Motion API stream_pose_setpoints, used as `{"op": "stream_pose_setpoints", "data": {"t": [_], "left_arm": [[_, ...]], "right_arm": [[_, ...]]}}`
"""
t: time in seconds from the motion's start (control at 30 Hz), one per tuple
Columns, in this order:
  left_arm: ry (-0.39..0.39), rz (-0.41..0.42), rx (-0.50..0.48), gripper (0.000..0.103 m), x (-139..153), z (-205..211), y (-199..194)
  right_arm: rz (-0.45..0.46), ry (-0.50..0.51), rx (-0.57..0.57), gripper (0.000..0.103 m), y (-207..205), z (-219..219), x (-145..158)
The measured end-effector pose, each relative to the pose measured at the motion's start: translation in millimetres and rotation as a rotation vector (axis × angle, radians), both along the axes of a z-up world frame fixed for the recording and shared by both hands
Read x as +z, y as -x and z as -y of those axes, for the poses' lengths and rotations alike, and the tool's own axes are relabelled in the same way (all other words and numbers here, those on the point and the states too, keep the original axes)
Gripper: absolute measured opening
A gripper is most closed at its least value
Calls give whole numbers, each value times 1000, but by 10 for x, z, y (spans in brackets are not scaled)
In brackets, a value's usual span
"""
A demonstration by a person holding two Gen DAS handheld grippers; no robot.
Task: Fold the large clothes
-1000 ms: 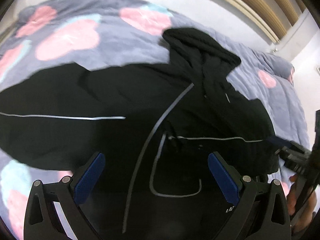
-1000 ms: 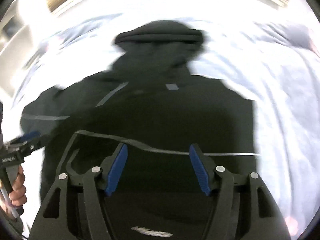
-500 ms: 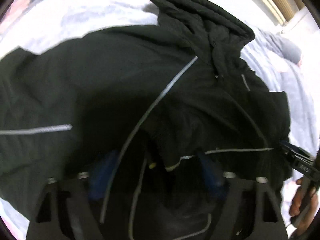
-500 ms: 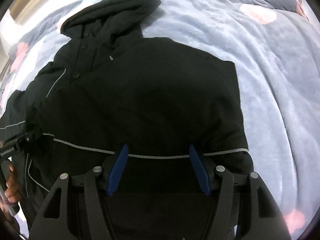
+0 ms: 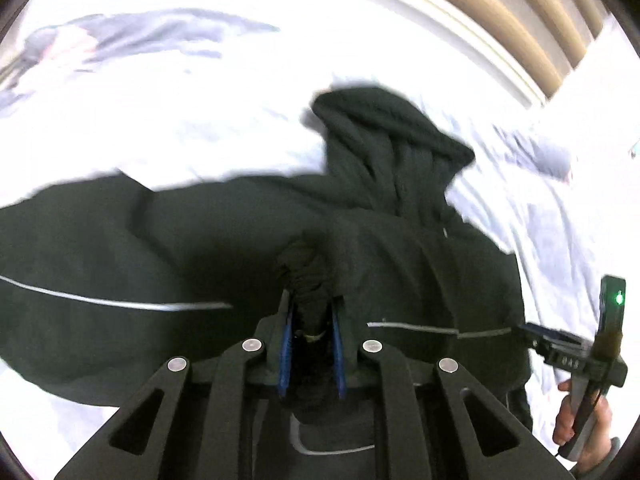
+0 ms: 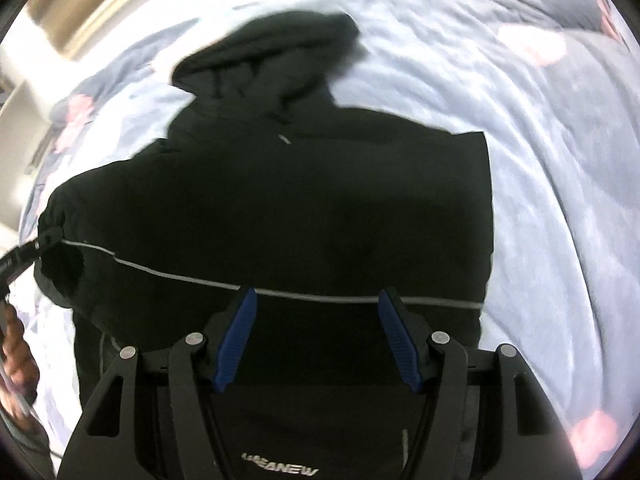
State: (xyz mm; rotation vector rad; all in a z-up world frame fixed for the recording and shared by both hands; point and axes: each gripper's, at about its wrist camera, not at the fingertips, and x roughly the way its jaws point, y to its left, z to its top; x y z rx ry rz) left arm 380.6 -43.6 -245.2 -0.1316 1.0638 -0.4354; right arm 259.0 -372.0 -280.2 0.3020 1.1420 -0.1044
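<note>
A black hooded jacket [image 5: 400, 240] with thin grey piping lies spread on the bed, hood [image 5: 384, 132] pointing away. My left gripper [image 5: 310, 308] has its jaws closing, and the blue pads press on a bunched fold of the jacket's black fabric. In the right wrist view the jacket [image 6: 320, 200] fills the middle. My right gripper [image 6: 316, 300] hovers open over its lower part near the grey stripe, with nothing pinched. The left gripper [image 6: 44, 240] shows at the jacket's left edge. The right gripper [image 5: 552, 340] appears at the far right of the left wrist view.
A grey-blue blanket [image 6: 540, 160] with pink shapes covers the bed under the jacket. A wooden slatted frame [image 5: 500, 12] runs along the far side. A person's hand [image 5: 580, 420] holds the right gripper's handle.
My left gripper went from wide open to shut on a fold of the jacket, and the fabric now bunches up between its pads. The right gripper stayed open over the jacket.
</note>
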Motion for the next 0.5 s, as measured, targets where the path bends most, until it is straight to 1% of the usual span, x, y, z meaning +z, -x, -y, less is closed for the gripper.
{"op": "stream_pose_setpoints", "data": {"t": [0.03, 0.1, 0.13, 0.2, 0.27, 0.3, 0.33, 0.4, 0.47, 0.5], "left_arm": [[2, -1, 9, 16, 24, -96, -5], [-32, -21, 31, 17, -32, -250, -36], [-71, -36, 46, 17, -112, -299, -54], [-190, -78, 77, 18, -364, -355, -55], [-300, -137, 71, 19, -705, -294, -58], [-334, -146, 68, 20, -852, -262, -44], [-373, -129, 57, 23, -960, -207, -19], [-441, -86, 44, 25, -1004, -94, 3], [-477, -74, 47, 26, -1000, -25, 4], [-480, -73, 48, 27, -983, -12, 3]], "right_arm": [[8, 9, 13, 66, -23, -53, 17], [-4, 45, 37, 68, -95, -150, -52], [-23, 64, 40, 68, -132, -179, -126], [-54, 85, 44, 68, -198, -222, -290], [-107, 125, 45, 68, -227, -230, -531], [-142, 134, 47, 68, -252, -239, -686], [-151, 132, 46, 68, -265, -240, -765], [-141, 120, 33, 71, -278, -231, -848], [-149, 108, 25, 74, -310, -221, -869], [-157, 107, 25, 74, -322, -221, -856]]}}
